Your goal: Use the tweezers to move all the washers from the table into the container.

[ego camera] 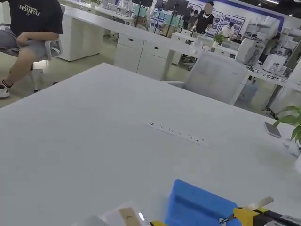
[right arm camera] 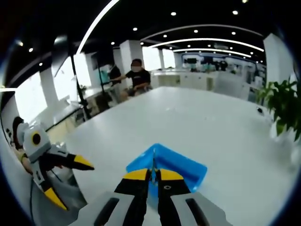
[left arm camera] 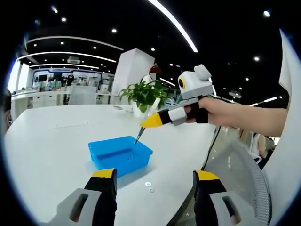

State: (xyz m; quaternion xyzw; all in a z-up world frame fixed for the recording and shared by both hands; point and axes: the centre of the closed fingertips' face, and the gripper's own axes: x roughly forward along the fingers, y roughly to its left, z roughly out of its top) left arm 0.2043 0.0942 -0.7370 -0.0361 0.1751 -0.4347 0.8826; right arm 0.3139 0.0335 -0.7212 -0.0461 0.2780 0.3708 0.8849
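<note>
White table [ego camera: 94,141] | blue container [left arm camera: 120,155], 2 washers [left arm camera: 148,183] beside | office, ceiling spotlights [left arm camera: 114,31]

White desks [ego camera: 94,136], mesh chair [ego camera: 214,77], ceiling strip lights [left arm camera: 174,23]

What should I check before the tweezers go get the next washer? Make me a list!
1. Tweezers held tight: ok. The right gripper is shut on the tweezers.
2. Washers to pick up: ok. Two washers lie on the table, just beside the blue container.
3. Tweezer tips empty: cannot tell, they are too small to see.
4. Container ready: ok. It sits flat with its top open.
5. Left gripper out of the way: ok. It is open, holds nothing, and is apart from the tweezers.
</note>
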